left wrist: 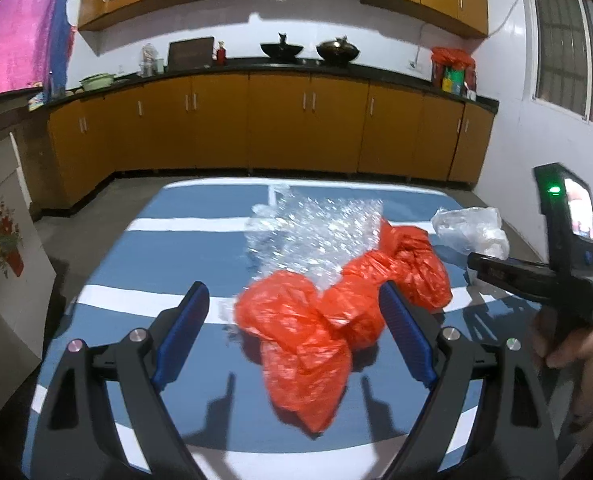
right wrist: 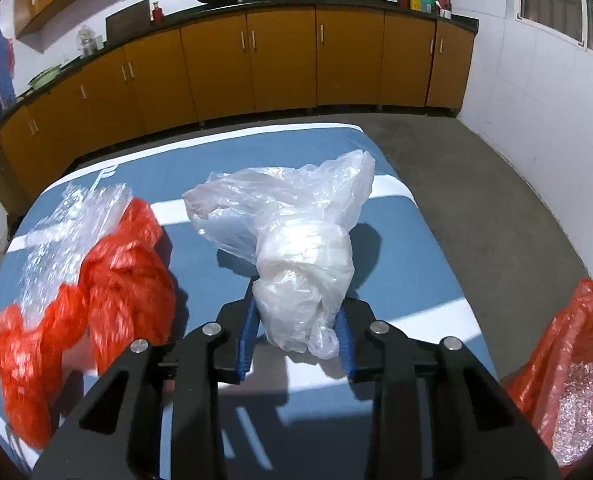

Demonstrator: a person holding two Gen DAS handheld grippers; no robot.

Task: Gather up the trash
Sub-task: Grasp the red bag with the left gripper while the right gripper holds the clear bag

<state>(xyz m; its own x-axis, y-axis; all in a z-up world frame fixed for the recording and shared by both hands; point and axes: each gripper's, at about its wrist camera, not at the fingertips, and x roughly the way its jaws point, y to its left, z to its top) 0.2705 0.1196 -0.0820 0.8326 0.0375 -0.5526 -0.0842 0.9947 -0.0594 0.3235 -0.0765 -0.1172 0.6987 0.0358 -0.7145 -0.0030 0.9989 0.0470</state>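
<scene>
A crumpled red plastic bag lies on the blue-and-white striped table, with clear bubble wrap behind it. My left gripper is open, its blue pads on either side of the red bag's near end. In the right wrist view the red bag and bubble wrap are at the left. My right gripper is shut on a clear white plastic bag, pinching its lower bunched end. That bag and the right gripper body show at the right of the left view.
An open red trash bag with bubble wrap inside hangs off the table's right side. Orange kitchen cabinets with a dark counter run behind the table. Grey floor lies to the right, a white wall beyond.
</scene>
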